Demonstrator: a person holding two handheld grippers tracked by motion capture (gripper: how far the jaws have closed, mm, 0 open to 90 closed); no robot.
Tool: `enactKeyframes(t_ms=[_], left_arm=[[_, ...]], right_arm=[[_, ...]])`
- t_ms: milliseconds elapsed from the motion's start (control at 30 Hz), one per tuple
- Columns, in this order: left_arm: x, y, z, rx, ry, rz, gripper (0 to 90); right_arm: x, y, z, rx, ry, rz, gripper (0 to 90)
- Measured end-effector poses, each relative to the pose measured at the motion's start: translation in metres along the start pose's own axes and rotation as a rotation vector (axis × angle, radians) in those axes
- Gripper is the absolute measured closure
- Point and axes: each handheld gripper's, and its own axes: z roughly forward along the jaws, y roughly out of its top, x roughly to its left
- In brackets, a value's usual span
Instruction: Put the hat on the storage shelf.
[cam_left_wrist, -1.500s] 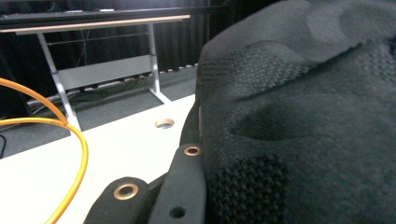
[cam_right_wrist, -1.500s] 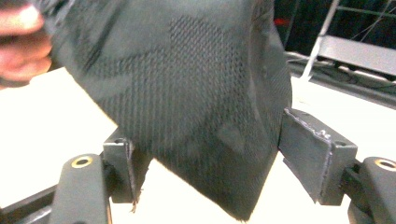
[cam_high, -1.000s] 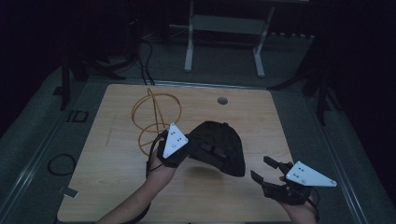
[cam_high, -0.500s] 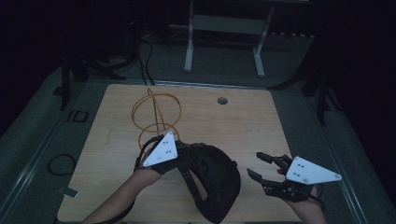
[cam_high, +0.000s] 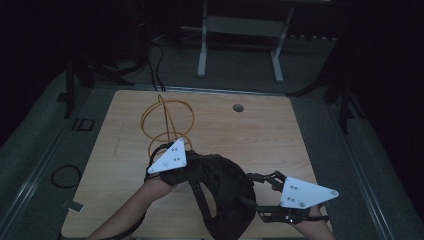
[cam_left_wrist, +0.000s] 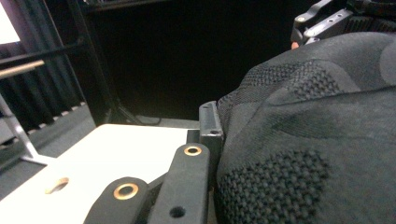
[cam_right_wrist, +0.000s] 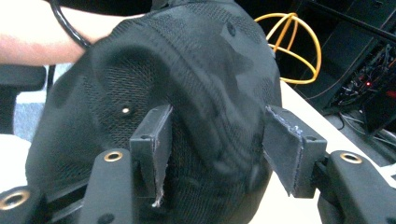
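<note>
The left hand-held gripper pinches the black cap at its edge, holding it over the near surface. The right hand-held gripper stands spread, jaws either side of the cap's crown. A yellow wire frame stands behind.

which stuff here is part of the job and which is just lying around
In the job:
- black mesh fabric cap
- left gripper, shut on the cap's edge
- right gripper, jaws open either side of the cap

Lying about:
- orange wire globe-shaped frame
- round grommet hole in the wooden table
</note>
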Motion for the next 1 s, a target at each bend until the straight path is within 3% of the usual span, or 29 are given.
enactKeyframes(t_ms=[100, 267, 500, 700, 833, 1000], left_arm=[[0.001, -0.001, 0.001, 0.002, 0.001, -0.011, 90.0], [0.002, -0.001, 0.002, 0.002, -0.002, -0.029, 90.0], [0.002, -0.002, 0.005, 0.014, -0.004, -0.034, 90.0], [0.004, -0.005, 0.007, 0.023, -0.002, -0.033, 89.7], [0.003, -0.006, 0.007, 0.048, -0.006, -0.004, 88.6], [0.001, -0.003, 0.004, 0.093, 0.053, 0.024, 61.7]], right_arm=[[0.0, -0.001, 0.007, 0.009, -0.003, -0.021, 44.0], [0.002, -0.003, 0.01, 0.016, -0.03, -0.055, 57.1], [0.005, 0.001, 0.008, 0.004, -0.024, -0.073, 85.2], [0.003, 0.001, 0.007, -0.005, -0.027, -0.044, 87.4], [0.001, 0.001, 0.002, -0.033, -0.017, -0.015, 87.5], [-0.004, 0.002, -0.005, -0.064, -0.01, 0.015, 87.6]])
